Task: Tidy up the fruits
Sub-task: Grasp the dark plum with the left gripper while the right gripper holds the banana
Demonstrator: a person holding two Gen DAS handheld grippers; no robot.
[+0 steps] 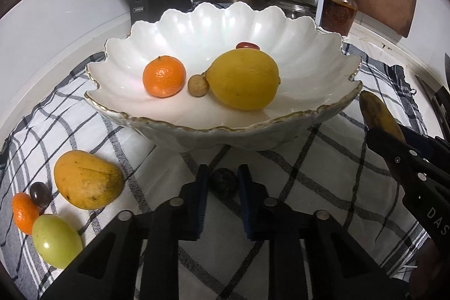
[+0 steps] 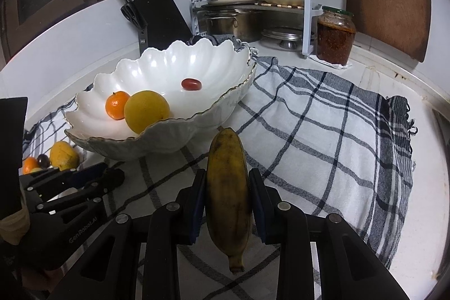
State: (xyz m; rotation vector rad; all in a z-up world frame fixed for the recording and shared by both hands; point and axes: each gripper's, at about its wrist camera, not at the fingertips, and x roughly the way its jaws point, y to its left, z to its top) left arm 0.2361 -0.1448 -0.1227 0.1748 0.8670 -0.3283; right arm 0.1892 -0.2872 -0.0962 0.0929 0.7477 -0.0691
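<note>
Your left gripper [image 1: 223,182] jaws pinch a small dark round fruit [image 1: 224,183]; your right gripper [image 2: 226,182] jaws clamp the browned yellow banana [image 2: 228,193], both angled downward.

A white scalloped bowl [image 1: 295,27] stands on the checked cloth [image 1: 323,167], holding a tangerine [image 1: 164,76], a lemon [image 1: 243,80], a small tan fruit [image 1: 197,85] between them and a red one [image 1: 247,46] behind; a mango [image 1: 88,184], dark grape [image 1: 39,194], second tangerine [image 1: 24,212] and green fruit [image 1: 56,241] lie clustered on the cloth; a small dark fruit [image 1: 224,182] sits pinched in the left gripper [image 1: 223,182]; a browning banana [image 2: 229,196] is clamped lengthwise in the right gripper [image 2: 226,193].
</note>
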